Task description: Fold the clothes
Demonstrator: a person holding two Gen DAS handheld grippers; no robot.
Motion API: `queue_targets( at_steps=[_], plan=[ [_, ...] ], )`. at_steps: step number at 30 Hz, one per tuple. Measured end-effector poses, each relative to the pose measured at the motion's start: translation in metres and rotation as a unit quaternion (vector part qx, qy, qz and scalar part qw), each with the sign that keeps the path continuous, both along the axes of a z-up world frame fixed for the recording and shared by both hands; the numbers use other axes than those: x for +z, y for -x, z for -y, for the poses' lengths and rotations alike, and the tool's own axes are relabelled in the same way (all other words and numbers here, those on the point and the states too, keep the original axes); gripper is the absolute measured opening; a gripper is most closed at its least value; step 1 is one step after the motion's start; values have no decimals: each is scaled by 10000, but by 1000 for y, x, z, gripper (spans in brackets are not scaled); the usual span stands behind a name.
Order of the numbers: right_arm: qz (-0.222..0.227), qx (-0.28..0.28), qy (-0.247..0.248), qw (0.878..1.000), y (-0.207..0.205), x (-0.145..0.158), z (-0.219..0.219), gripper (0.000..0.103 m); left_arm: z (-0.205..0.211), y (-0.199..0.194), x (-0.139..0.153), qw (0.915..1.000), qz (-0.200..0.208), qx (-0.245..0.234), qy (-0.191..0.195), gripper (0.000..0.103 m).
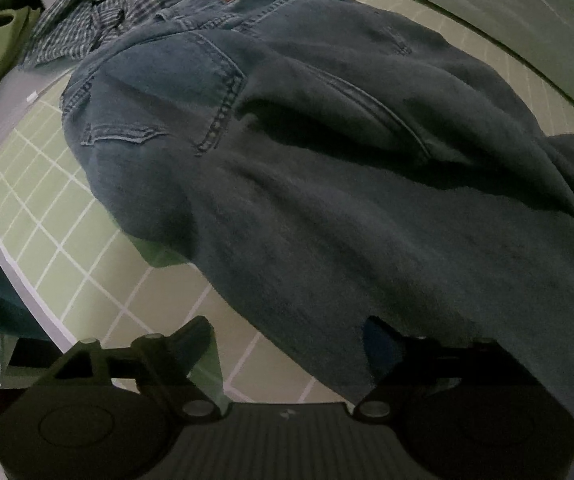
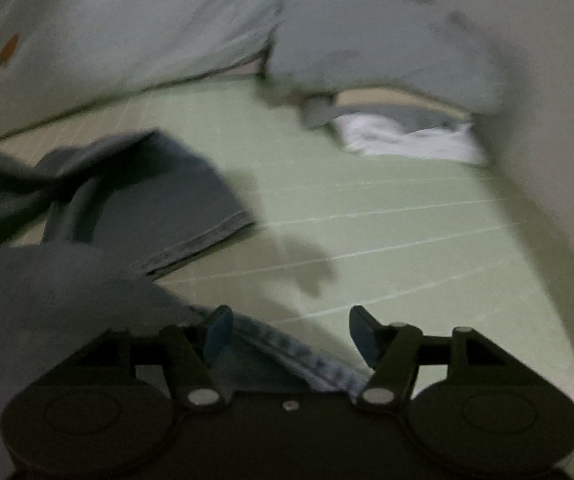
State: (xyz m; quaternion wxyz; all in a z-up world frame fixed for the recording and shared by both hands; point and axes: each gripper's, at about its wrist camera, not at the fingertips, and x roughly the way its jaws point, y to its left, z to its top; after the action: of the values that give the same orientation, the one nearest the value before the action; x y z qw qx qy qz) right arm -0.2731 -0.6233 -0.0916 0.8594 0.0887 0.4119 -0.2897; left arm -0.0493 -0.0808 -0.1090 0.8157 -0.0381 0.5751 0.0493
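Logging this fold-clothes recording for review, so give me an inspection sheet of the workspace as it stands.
Surface: pale green mat with white grid lines.
Job's things: blue denim jeans spread across the mat, one hem lying flat.
Clutter: blue-and-white checked shirt beside the waistband; white folded cloth at the far edge.
Grippers: left gripper open over a leg; right gripper open astride a hem.
Cables: nothing seen.
Surroundings: pale bedding.
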Motion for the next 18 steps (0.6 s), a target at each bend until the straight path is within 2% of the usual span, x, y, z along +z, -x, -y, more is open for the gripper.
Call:
queue_targets(
  at_steps=[4,5,7,8,9,11,14,16,17,18],
  plan=[
    [-356,512,-412,9972,-22,-15,8,64,2,-3,-2,10000,12,-46,-24,89],
    [-423,608,-478,9961,-24,-17,8,60,2,-4,-2,10000,16,-39,-25,90],
    [-364,795,-657,9940,-20,-17,9,45,1,-6,-4,10000,24,-25,-25,91],
    [-342,807,-699,9937,-17,-17,8,21,2,-6,-4,10000,24,-17,-27,92],
    [-320,819,-741,9934,-14,-16,8,6,2,-7,-4,10000,23,-9,-30,93],
    [-115,672,-448,9967,-2,-6,8,5,4,-7,-5,10000,21,7,-35,94],
    [623,-311,269,9972,34,34,11,4,3,-7,-5,10000,20,5,-30,96],
    [1159,-930,-91,9889,59,50,24,4,4,-5,-6,10000,31,11,-52,100],
    [1219,-1183,-244,9852,67,48,29,4,4,-6,-6,10000,25,19,-54,100],
    [1031,-1354,-182,9853,69,40,30,6,5,-7,-6,10000,15,29,-53,100]
  ],
)
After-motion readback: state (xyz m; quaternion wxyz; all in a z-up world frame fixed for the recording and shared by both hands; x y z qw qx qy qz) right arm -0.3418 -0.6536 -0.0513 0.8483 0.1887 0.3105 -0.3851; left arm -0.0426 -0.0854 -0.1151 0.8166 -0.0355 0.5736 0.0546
